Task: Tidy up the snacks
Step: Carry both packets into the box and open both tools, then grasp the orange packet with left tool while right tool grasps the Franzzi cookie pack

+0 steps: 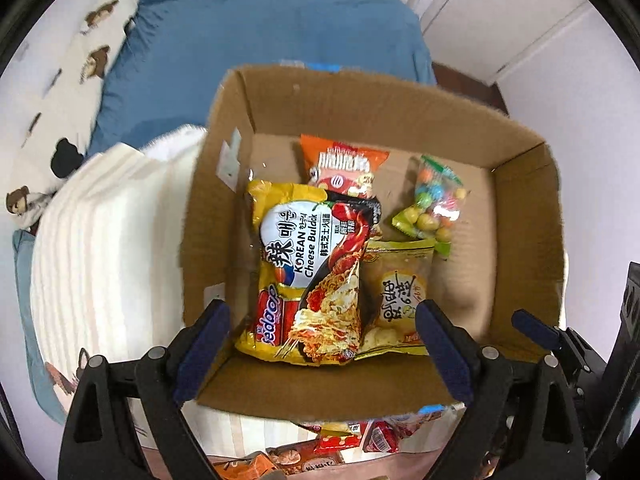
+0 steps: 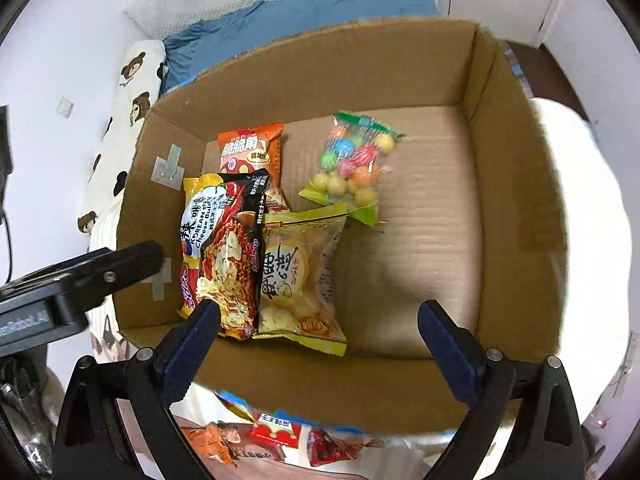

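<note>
While both grippers hang over the open brown cardboard box (image 1: 280,92), neither one has anything in it. The left gripper (image 1: 322,356) has its blue-padded fingers (image 1: 202,354) spread wide, and the yellow Korean Cheese Buldak noodle packet (image 1: 308,276) lies flat on the box floor right between and just ahead of them, not touched by either pad. Just beside it, toward the right-hand finger, is the pale yellow chip bag (image 1: 398,296).

The right gripper (image 2: 320,344) is also wide, nothing between its fingers (image 2: 450,354). That same chip bag (image 2: 300,276) sits just ahead of its left-hand finger, overlapped a bit by the noodle packet (image 2: 218,240). Further out past the fingertips are the orange snack bag (image 2: 250,152), partly under the noodles, and the clear bag of coloured candy balls (image 2: 352,164), off on its own. More snack packets (image 2: 276,434) lie outside the box, below the fingers, on the bed.
</note>
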Tool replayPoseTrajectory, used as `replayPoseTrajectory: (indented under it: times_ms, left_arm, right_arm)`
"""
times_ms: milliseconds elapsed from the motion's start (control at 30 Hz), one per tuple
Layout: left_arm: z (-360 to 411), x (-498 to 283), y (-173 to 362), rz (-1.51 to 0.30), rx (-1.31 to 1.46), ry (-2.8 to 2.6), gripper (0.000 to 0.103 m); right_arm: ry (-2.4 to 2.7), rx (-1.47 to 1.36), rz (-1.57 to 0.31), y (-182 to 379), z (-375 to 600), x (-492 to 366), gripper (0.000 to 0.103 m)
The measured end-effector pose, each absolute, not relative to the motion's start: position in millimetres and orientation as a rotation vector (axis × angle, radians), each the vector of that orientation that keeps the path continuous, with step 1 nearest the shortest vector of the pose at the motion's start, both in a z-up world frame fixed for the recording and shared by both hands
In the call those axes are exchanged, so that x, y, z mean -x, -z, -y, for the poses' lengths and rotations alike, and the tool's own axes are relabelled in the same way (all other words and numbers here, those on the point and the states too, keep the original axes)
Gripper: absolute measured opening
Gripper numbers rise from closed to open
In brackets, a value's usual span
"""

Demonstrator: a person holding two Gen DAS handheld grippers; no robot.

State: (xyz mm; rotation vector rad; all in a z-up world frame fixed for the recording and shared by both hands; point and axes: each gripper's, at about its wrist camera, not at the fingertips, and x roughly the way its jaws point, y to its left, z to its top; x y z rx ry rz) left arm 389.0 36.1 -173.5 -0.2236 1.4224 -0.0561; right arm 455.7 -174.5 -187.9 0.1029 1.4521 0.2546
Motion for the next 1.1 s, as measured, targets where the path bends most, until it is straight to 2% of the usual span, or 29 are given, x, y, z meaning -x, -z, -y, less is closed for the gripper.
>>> replayPoseTrajectory:
  times_ms: [400,833,1000,1100]
  left_arm:
    - [-47.5,-310.5,110.6,-1.145,0.154,-0.013,0.095]
    - [-44.5,-232.1,60.4,-1.002,0.146,-0.029,0.095]
    - [-44.2,-194.9,65.6,-1.000,0.139,-0.045,0.095]
    - [-46.4,-168.0,90.2,-1.040,0.123,-0.062,0.095]
  right_arm:
    - [-0.223,-0.022,-1.226,112.8,181.5,-391.0,0.101]
    - [-0.271,-0.063,-1.104,57.7,186.0,-314.2,0.101]
    - [-0.308,-0.120,-1.119,60.7,201.7,-276.6,0.101]
    - [-0.293,-0.156,-1.161,82.7,218.8,-251.1,0.101]
